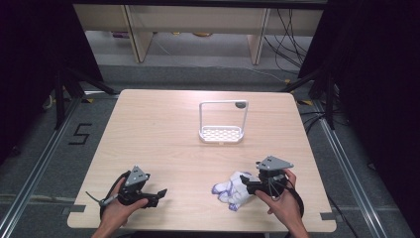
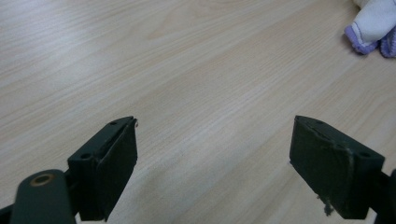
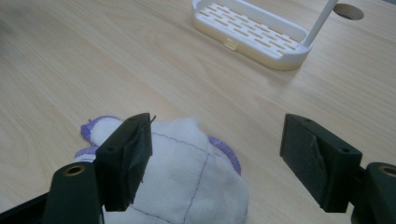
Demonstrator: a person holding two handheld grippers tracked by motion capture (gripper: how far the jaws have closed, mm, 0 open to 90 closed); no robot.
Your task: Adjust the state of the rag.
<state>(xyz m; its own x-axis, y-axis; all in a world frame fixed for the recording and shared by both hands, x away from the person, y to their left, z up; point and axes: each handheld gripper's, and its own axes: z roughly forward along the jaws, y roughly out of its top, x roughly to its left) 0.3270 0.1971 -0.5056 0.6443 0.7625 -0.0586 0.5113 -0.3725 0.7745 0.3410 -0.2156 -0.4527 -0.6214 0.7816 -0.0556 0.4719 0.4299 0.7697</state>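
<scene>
Early stage. Cloth lies crumpled at 5 o'clock on the table, ungrasped. My right gripper is spread wide over it, nothing pinched yet. My left gripper is released at 7 o'clock, idle. Rack at 12 stands empty. Grasp and the move that follows are still to do.

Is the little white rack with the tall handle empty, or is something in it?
Empty. The white plastic slotted rack shows its bare slotted floor, and the crumpled white cloth with purple edging lies apart from it on the table.
</scene>
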